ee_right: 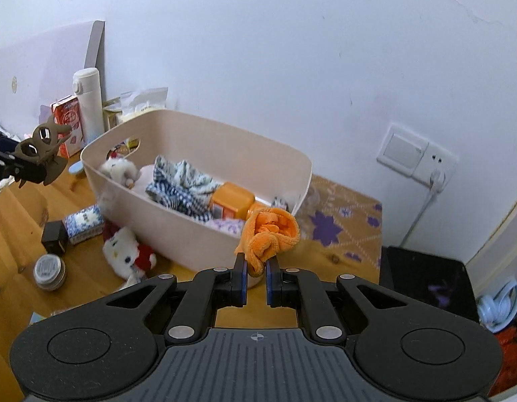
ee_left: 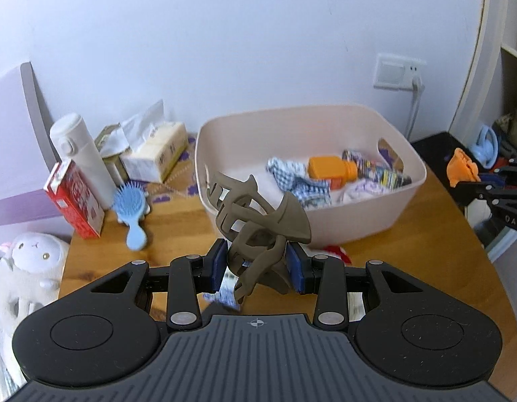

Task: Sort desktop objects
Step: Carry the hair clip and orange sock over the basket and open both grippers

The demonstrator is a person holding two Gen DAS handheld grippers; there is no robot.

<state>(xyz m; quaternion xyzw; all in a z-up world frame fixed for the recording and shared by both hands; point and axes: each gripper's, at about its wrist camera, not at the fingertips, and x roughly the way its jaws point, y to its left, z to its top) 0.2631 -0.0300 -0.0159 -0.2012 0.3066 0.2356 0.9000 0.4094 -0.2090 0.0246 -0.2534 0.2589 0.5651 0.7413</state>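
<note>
My left gripper (ee_left: 256, 261) is shut on a grey-brown hair claw clip (ee_left: 258, 221), held above the wooden table in front of the pale pink bin (ee_left: 385, 224). The clip (ee_right: 40, 154) also shows at the left edge of the right wrist view. My right gripper (ee_right: 256, 276) is shut on a bunched orange cloth (ee_right: 270, 234), lifted near the front corner of the bin (ee_right: 198, 234); the cloth (ee_left: 461, 167) appears at the right of the left wrist view. In the bin lie a checked blue cloth (ee_right: 181, 184), an orange bottle (ee_right: 231, 202) and a small white plush (ee_right: 119, 169).
On the table lie a white and red plush (ee_right: 124, 251), a blue patterned box (ee_right: 84, 222), a black box (ee_right: 55, 236) and a round tin (ee_right: 50, 271). A blue hairbrush (ee_left: 131, 214), red carton (ee_left: 75, 201), white flask (ee_left: 80, 157) and tissue pack (ee_left: 157, 154) stand at the back left.
</note>
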